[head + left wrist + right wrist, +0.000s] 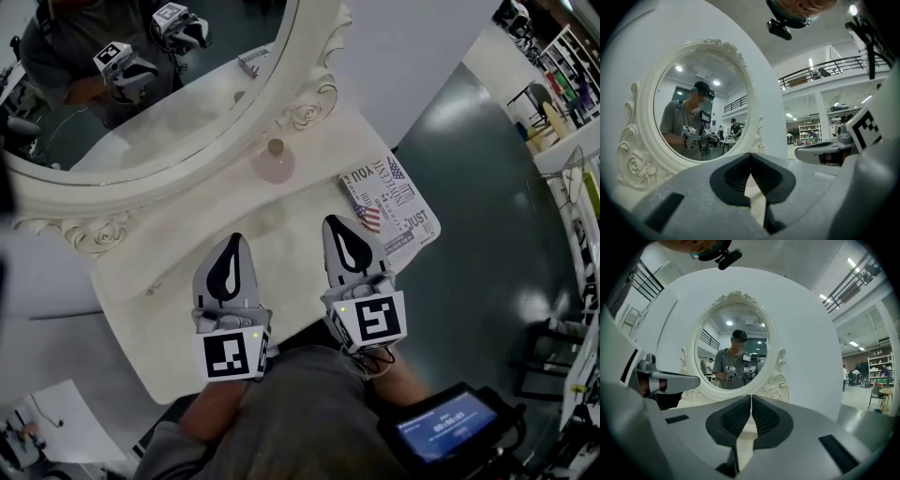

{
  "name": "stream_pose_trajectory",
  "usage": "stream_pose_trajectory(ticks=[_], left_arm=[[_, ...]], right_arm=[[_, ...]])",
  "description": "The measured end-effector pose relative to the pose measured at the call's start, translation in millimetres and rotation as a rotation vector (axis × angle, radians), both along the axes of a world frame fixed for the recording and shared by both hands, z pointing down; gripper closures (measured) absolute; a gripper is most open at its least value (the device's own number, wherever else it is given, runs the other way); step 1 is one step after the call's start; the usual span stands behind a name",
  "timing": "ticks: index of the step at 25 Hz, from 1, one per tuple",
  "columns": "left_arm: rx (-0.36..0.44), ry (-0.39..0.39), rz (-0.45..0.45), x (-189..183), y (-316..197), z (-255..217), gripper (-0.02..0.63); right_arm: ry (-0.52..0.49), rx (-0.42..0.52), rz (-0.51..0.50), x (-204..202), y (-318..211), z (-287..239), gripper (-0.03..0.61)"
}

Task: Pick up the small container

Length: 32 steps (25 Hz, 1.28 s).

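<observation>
White-topped vanity table (159,319) fills the head view. Both grippers are held out side by side over its near edge, and bare forearms (211,417) reach forward from the bottom of the frame. The left gripper (234,240) and the right gripper (339,223) point away from the person, with their marker cubes nearest the body. Each pair of fingers is clenched to a point with nothing in it. The small container (275,161), pale pink with a brownish cap, stands upright on the table well ahead of both sets of fingertips. It is roughly between their two lines and just beside the base of the ornate oval mirror (187,112). A newsprint-patterned sheet (394,211) lies just to the right of the right fingertips.

From the left gripper view, the dark pads meet at their tips and grasp nothing. The gripper sits about level, with the mirror ahead and to the left of the fingers. The right gripper shows alongside, off to the fingers' right.

From the right gripper view, the pads are likewise pressed together and empty. The mirror stands straight ahead of the fingertips, and the person's reflection in it holds both grippers. The left gripper juts in from the fingers' left at about the same height.
</observation>
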State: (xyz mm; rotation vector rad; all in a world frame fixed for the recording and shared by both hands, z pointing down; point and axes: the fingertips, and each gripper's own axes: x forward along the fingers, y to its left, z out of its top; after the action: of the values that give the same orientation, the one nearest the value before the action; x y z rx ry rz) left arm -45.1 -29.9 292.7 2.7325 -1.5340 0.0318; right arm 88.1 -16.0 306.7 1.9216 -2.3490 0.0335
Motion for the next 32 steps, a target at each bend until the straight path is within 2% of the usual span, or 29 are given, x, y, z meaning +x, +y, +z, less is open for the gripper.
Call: stream_pose_trajectory(ticks=[5, 14, 15, 17, 21, 25, 32], left_arm=[[-0.001, -0.023, -0.025, 13.8, -39.4, 1.3, 0.603], [-0.052, -0.043, -0.096, 24.3, -94.6, 19.3, 0.603], [-0.059, -0.044, -0.102, 24.1, -99.5, 22.7, 0.603], [-0.089, -0.046, -0.114, 22.3, -107.0, 29.8, 0.603], [-0.119, -0.051, -0.135, 19.4, -117.0, 38.7, 0.603], [-0.167, -0.06, -0.14, 19.0, -121.4, 52.1, 0.603], [-0.203, -0.087, -0.177, 8.6, -134.9, 56.6, 0.603]], right_arm=[[-0.018, -0.014, -0.045, 7.5, -44.3, 7.9, 0.563], [-0.03, -0.07, -0.182, 2.1, -110.7, 32.3, 0.56], [-0.03, -0.072, -0.197, -0.2, -116.7, 34.2, 0.547], [-0.026, -0.076, -0.229, -6.3, -127.5, 37.8, 0.439], [-0.01, -0.095, -0.273, -16.7, -148.2, 50.2, 0.37], [0.013, -0.11, -0.299, -23.4, -163.0, 62.4, 0.355], [0.009, -0.136, -0.318, -31.3, -186.4, 66.4, 0.351]])
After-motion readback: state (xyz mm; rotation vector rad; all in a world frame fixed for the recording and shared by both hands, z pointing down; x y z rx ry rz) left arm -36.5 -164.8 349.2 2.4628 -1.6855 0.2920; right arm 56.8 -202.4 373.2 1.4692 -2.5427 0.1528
